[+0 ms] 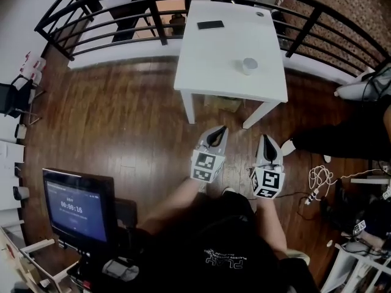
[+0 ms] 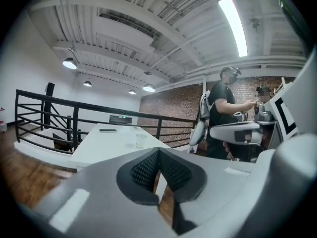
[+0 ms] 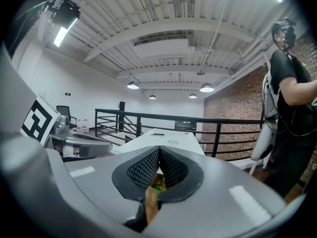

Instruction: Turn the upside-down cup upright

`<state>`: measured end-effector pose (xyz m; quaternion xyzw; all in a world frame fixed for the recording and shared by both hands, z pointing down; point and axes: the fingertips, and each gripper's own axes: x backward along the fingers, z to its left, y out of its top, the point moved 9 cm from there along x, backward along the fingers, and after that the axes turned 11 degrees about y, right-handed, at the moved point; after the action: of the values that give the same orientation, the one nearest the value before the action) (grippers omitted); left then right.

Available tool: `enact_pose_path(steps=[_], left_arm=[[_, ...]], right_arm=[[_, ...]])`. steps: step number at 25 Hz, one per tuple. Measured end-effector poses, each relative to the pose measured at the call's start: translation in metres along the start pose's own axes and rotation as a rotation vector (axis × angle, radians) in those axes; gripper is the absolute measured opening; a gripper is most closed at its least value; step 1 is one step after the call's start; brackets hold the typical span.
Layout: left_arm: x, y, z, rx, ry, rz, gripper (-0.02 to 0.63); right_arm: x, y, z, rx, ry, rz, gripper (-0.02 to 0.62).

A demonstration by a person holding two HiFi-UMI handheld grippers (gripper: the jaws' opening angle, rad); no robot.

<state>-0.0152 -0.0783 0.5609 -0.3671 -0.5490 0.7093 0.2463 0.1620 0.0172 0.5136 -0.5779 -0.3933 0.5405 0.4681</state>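
White table (image 1: 214, 60) carries the cup (image 1: 249, 65) near its front edge (which way up, I cannot tell); my left gripper (image 1: 215, 137) and right gripper (image 1: 267, 145), jaws closed on nothing, hang well short.

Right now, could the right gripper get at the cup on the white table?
Probably not yet: the right gripper hangs short of the table, jaws shut, though nothing blocks its way to the cup.

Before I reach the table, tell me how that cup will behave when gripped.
The cup looks small and see-through, so it is probably light and may slide on the smooth white table if nudged. Its thin-looking wall might flex or crack under a hard squeeze.
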Motion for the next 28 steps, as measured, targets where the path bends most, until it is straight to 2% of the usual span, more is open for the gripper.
enact_pose_path(steps=[3, 6, 14, 19, 23, 28], left_arm=[[0.001, -0.002, -0.011, -0.013, 0.003, 0.012, -0.005], [-0.004, 0.016, -0.017, -0.025, 0.014, 0.002, -0.005], [0.036, -0.002, -0.110, -0.057, 0.051, -0.011, -0.005], [0.063, 0.003, -0.142, -0.145, 0.085, -0.022, -0.005], [0.085, 0.002, -0.154, -0.149, 0.122, -0.022, -0.005], [0.115, -0.004, -0.144, -0.148, 0.158, -0.004, -0.005]], right_arm=[[0.012, -0.002, -0.006, 0.002, -0.001, -0.010, 0.014], [0.015, 0.003, -0.012, 0.012, 0.001, 0.002, 0.014], [0.096, -0.026, -0.047, 0.026, 0.059, -0.023, 0.014], [0.115, -0.031, -0.050, 0.035, 0.129, -0.047, 0.014], [0.126, -0.032, -0.054, 0.028, 0.153, -0.068, 0.014], [0.136, -0.043, -0.032, -0.016, 0.171, -0.055, 0.014]])
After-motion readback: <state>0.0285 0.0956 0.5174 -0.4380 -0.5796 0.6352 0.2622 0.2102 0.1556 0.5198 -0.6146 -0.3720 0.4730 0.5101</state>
